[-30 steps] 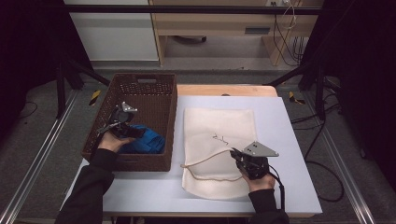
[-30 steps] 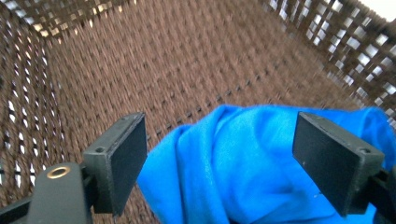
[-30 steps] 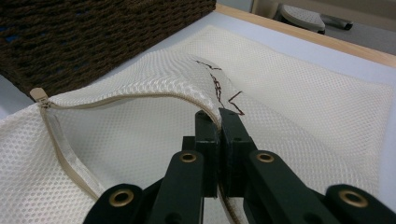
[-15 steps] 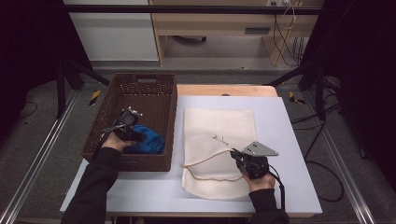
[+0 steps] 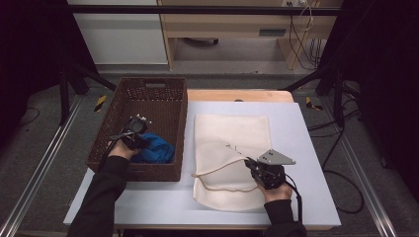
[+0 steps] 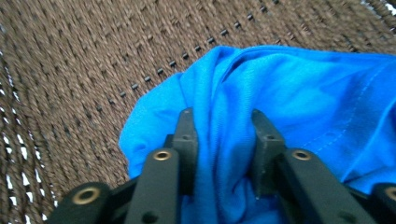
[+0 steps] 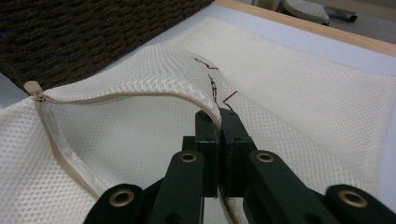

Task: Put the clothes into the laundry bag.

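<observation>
A blue cloth (image 5: 157, 150) lies crumpled at the near end of a brown woven basket (image 5: 148, 89). My left gripper (image 5: 136, 134) reaches down into it. In the left gripper view its jaws (image 6: 223, 119) have just been closing, and a bunched fold of the blue cloth (image 6: 299, 93) sits pinched between them. A cream mesh laundry bag (image 5: 232, 131) lies flat on the table. My right gripper (image 5: 253, 165) is shut on the bag's zipper edge (image 7: 219, 114) and holds that edge lifted, so the mouth of the mesh bag (image 7: 303, 93) gapes toward the basket.
The basket stands on the left part of the pale table (image 5: 306, 148), its near wall (image 7: 70, 32) close to the bag's mouth. A wooden strip (image 5: 237, 95) runs along the table's far edge. Cables trail on the floor to the right.
My left gripper has dipped a little onto the blue cloth and its jaws have drawn in around a fold. The right hand and the bag have not moved.
</observation>
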The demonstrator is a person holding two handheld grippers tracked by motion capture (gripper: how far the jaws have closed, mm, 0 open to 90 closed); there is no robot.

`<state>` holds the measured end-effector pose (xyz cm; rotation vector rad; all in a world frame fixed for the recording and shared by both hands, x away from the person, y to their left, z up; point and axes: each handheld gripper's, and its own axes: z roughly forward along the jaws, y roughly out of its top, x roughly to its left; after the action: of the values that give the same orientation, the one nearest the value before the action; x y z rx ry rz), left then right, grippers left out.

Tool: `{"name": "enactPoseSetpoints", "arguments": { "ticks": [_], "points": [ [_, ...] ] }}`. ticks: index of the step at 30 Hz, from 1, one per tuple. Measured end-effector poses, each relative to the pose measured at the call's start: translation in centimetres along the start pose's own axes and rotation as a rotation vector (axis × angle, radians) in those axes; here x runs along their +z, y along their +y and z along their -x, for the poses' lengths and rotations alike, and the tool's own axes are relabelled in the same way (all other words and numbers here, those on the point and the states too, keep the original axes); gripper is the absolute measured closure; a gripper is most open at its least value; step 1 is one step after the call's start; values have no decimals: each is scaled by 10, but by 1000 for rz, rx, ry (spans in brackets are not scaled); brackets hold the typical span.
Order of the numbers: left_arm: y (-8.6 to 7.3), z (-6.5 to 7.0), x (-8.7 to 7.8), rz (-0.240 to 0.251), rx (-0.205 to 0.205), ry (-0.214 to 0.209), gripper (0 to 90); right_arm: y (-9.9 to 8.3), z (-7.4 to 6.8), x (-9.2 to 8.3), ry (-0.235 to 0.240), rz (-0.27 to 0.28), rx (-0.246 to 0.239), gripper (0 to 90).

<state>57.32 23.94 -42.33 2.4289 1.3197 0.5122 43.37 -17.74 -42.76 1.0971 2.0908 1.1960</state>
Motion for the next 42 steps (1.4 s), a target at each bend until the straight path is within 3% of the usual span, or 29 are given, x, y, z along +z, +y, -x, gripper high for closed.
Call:
{"name": "enactPoseSetpoints", "arguments": {
  "ticks": [4, 12, 18, 22, 28, 31, 35, 42],
  "points": [
    [0, -1, -9, 81, 5, -7, 711, 0, 1, 0, 0, 3, 13, 875],
    [-6, 2, -33, 309, 26, 46, 716, 0, 3, 0, -1, 13, 17, 877],
    [-11, 1, -42, 392, 12, 75, 716, 1, 3, -2, -2, 16, 19, 877],
    [-14, 0, -47, 464, -10, 90, 719, 1, 2, -2, -1, 23, 17, 877],
    [-21, -7, -57, 592, -80, 66, 725, 2, 2, -3, -1, 29, 20, 878],
    [-23, -11, -61, 634, -116, 61, 727, 2, 2, -2, 1, 27, 18, 878],
    [-27, -11, -68, 714, -126, 90, 729, 3, 2, -2, -1, 32, 21, 878],
    [-30, -13, -76, 787, -152, 104, 731, 3, 2, -3, -1, 34, 17, 878]
  ]
}}
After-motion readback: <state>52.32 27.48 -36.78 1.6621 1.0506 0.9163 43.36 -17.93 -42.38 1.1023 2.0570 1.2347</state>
